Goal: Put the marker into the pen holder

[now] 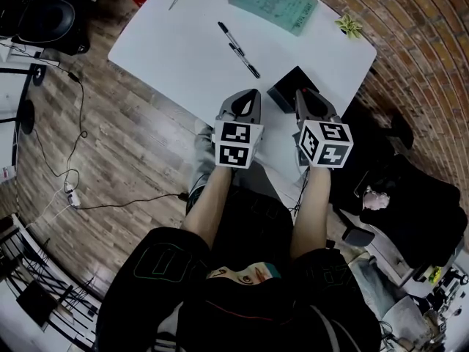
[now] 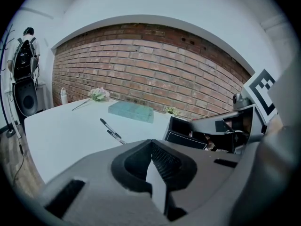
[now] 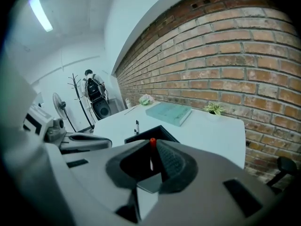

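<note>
Barely visible red-tipped marker [image 3: 152,142], in right gripper [image 3: 153,150]

both forearms [image 1: 210,204] bare, stretched fwd side by side. l gripper [image 1: 251,94] jaws closed, nothing btwn. r gripper [image 1: 303,94] level w/ it, jaws pinched on red-tipped marker [image 3: 152,143].

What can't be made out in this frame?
- Pen holder inside: head view, dark and partly covered by the right tongs.
- Red tip: right gripper view, the tongs' own pads hide whether it is gripped or stands behind them.
- Book cover print: every view, too small.
</note>
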